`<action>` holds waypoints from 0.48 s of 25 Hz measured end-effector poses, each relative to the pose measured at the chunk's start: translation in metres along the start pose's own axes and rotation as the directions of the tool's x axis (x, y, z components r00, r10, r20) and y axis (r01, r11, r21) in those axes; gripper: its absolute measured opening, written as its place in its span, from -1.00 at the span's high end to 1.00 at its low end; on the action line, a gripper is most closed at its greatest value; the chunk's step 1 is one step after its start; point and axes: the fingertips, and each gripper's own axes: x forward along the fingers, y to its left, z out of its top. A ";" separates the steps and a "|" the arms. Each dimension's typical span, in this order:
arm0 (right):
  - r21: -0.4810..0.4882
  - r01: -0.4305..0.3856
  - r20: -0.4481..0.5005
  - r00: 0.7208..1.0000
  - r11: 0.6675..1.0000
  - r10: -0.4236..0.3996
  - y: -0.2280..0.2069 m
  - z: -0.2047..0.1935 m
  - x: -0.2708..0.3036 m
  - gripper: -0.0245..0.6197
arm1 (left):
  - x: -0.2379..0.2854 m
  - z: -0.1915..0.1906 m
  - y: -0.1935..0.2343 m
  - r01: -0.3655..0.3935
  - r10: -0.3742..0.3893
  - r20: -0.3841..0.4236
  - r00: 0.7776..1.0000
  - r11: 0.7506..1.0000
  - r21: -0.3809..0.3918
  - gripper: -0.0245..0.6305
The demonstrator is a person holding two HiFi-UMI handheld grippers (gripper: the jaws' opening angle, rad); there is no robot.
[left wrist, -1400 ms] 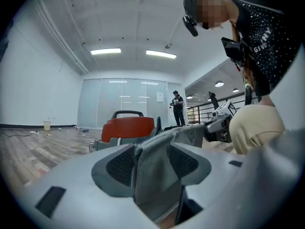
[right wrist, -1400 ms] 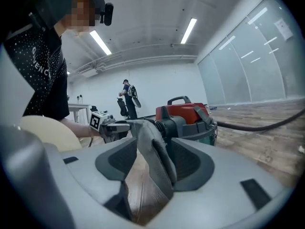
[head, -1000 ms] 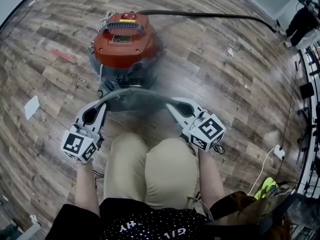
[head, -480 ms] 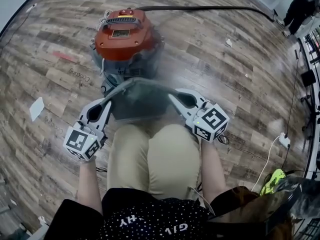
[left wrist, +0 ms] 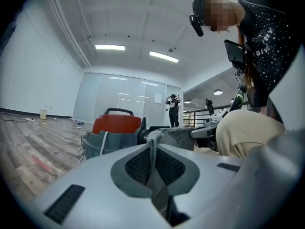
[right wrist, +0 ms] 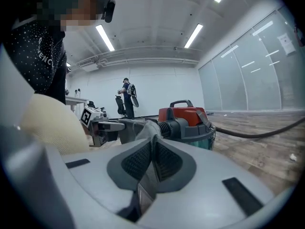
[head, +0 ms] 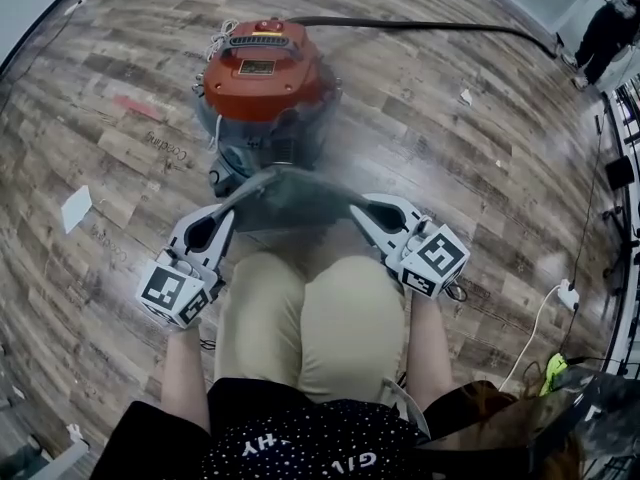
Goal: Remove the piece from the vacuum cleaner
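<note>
While both grippers point toward 12 o'clock, they share one load: the grey piece point(head: 290, 194), a limp, cloth-like thing stretched between them just beyond the person's knees point(head: 312, 313). The left gripper point(head: 233, 206) has its jaws pressed together on the piece's 9 o'clock edge; its own view shows a thin fold of grey cloth pinched between the dark pads. The right gripper point(head: 353, 206) grips the same way on the 3 o'clock edge, its jaws closed on a fold of the cloth.

At 12 o'clock from the piece, the vacuum cleaner point(head: 262, 76) stands upright on the wooden floor point(head: 455, 173), its red top above a greyish tub. The piece's far edge overlaps the cleaner's near side in the head view; whether the two are joined there cannot be told. A dark hose point(head: 430, 26) runs from the cleaner's top toward 2 o'clock. A scrap of white paper point(head: 76, 208) lies on the floor at 9 o'clock, well apart from the left gripper.
</note>
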 end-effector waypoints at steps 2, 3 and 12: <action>0.001 0.000 -0.001 1.000 1.000 0.000 0.000 0.000 0.000 0.85 | 0.000 0.000 -0.001 0.005 -0.005 -0.002 1.000 1.000 0.006 0.86; -0.003 0.000 -0.004 1.000 1.000 -0.001 0.001 -0.001 0.000 0.85 | -0.001 0.000 -0.001 0.008 -0.008 -0.003 1.000 1.000 0.005 0.86; -0.013 -0.028 0.031 0.999 1.000 0.029 0.013 0.004 -0.019 0.85 | -0.018 0.005 0.006 0.009 -0.002 0.092 0.996 0.997 -0.082 0.86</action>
